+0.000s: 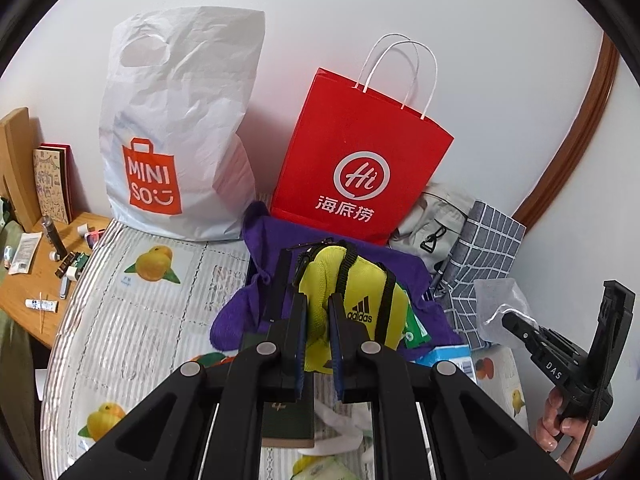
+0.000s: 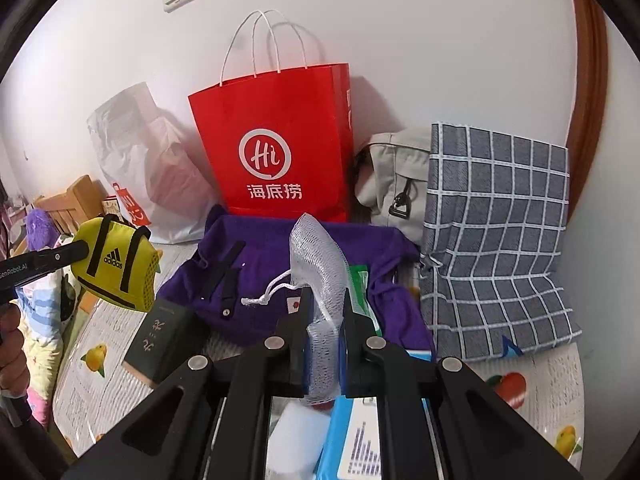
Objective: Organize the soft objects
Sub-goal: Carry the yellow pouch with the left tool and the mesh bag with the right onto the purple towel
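Note:
My left gripper (image 1: 317,312) is shut on a yellow Adidas pouch (image 1: 352,300) with black straps and holds it above a purple cloth (image 1: 256,312). The pouch (image 2: 116,264) also shows at the left of the right wrist view, held in the air. My right gripper (image 2: 326,312) is shut on a white mesh net pouch (image 2: 318,264) with a drawstring, above the purple cloth (image 2: 248,280). The right gripper (image 1: 520,326) shows at the right of the left wrist view with the mesh pouch (image 1: 500,304).
A red paper bag (image 1: 360,160) and a white Miniso plastic bag (image 1: 176,128) stand against the wall. A grey backpack (image 2: 396,176) and a checked grey cloth bag (image 2: 496,232) lie to the right. A dark green book (image 2: 160,340) and blue packets (image 2: 356,440) lie on the fruit-print sheet (image 1: 132,320).

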The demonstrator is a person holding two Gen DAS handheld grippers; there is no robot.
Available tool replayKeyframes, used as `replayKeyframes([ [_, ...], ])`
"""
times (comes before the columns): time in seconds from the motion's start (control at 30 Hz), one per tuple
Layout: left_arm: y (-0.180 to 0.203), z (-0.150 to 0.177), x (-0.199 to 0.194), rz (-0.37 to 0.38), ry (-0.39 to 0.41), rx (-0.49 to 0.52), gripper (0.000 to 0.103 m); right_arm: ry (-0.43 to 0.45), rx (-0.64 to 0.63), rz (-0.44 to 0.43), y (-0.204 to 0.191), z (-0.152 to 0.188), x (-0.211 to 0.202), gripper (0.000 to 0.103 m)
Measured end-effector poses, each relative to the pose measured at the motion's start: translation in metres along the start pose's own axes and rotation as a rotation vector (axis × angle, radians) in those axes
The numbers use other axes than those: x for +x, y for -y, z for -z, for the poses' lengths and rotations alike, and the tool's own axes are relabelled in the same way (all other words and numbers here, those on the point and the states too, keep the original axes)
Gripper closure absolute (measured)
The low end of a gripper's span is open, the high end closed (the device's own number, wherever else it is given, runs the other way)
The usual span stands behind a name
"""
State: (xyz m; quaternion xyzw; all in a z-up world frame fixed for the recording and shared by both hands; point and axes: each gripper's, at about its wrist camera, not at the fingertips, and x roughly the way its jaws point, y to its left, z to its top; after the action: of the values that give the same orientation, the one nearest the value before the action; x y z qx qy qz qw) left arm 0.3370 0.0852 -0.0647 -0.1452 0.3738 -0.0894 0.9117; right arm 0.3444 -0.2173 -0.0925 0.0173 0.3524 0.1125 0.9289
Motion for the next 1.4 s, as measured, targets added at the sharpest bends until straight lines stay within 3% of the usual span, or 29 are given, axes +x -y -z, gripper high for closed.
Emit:
replayKeyframes([
  [0.47, 0.006, -0.028, 0.034, -0.024, -0.008, 0.019, 0.092, 0.006, -0.032, -0.029, -0.004, -0.034, 0.043, 0.093],
  [0.77, 0.008, -0.038, 0.077, -0.018, -0.048, 0.002, 0.092, -0.141, 0.020, -0.122, 0.008, -0.015, 0.113, 0.093],
  [0.93, 0.013, -0.052, 0.098, 0.008, -0.046, -0.017, 0.092, -0.131, 0.011, -0.114, 0.012, -0.022, 0.115, 0.093],
  [1.13, 0.012, -0.051, 0.128, 0.028, -0.052, -0.013, 0.092, -0.184, 0.021, -0.122, 0.017, -0.014, 0.134, 0.093],
  [1.2, 0.006, -0.048, 0.145, 0.018, -0.097, -0.015, 0.092, -0.214, 0.008, -0.119, 0.016, -0.009, 0.143, 0.093],
  [1.4, -0.008, -0.047, 0.169, 0.009, -0.134, -0.032, 0.092, -0.268, -0.024, -0.118, 0.016, -0.002, 0.160, 0.093],
])
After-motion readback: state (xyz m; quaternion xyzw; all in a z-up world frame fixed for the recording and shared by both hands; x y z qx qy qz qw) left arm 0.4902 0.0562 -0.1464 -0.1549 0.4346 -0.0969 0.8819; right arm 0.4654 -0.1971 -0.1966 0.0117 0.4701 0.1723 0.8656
